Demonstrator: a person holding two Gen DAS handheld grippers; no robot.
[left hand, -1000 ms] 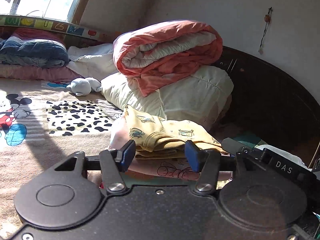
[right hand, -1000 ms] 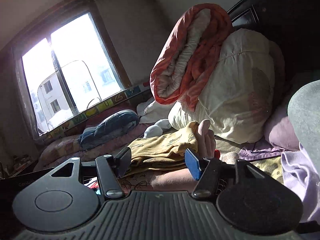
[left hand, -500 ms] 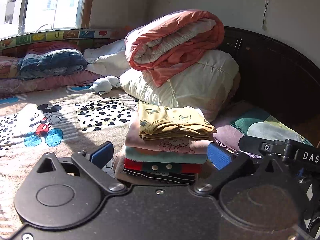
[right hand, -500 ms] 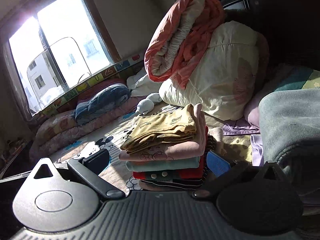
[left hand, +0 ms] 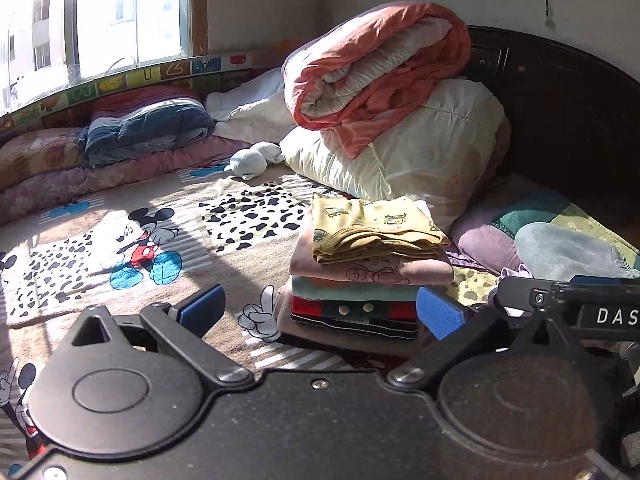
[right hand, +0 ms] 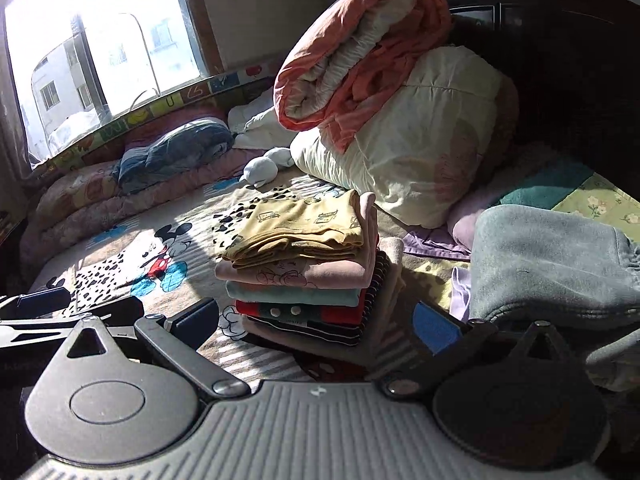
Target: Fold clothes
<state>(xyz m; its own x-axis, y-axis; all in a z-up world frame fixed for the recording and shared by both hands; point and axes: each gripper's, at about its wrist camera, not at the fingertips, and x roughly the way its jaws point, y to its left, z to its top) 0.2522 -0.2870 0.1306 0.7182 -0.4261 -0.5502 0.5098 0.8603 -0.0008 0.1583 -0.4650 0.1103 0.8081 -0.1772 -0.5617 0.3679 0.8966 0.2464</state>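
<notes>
Both pairs of jaws stand wide apart and hold nothing. The left gripper (left hand: 318,312) and the right gripper (right hand: 316,326) each point at the stack of folded clothes (left hand: 366,276), short of it and not touching; the spread blue pads frame the stack's lower layers in both wrist views.

That stack sits on the Mickey Mouse blanket (left hand: 140,240), just in front of the cream quilt (left hand: 416,160) with the orange quilt (left hand: 376,76) rolled on top of it. The yellow printed garment (left hand: 372,228) lies uppermost, over a pink piece, a pale green one, a red one with snaps and a striped one.

The pile looks like the weak point. Its layers are not flush: the yellow garment is smaller than the pink below and sits toward the window side, and in the right wrist view the edges on the headboard side step outward. A brush from either pad, or pressure on the soft blanket beside the stack, could tip or slide the top layers and undo the folds. The grey fleece garment (right hand: 560,264), lying on the headboard side of the stack and close to the right gripper, seems the likely next piece; dragging it across could catch the stack's corner.

Both grippers are held low and roughly level, side by side, with the left one's body showing at the window-side edge of the right wrist view.
</notes>
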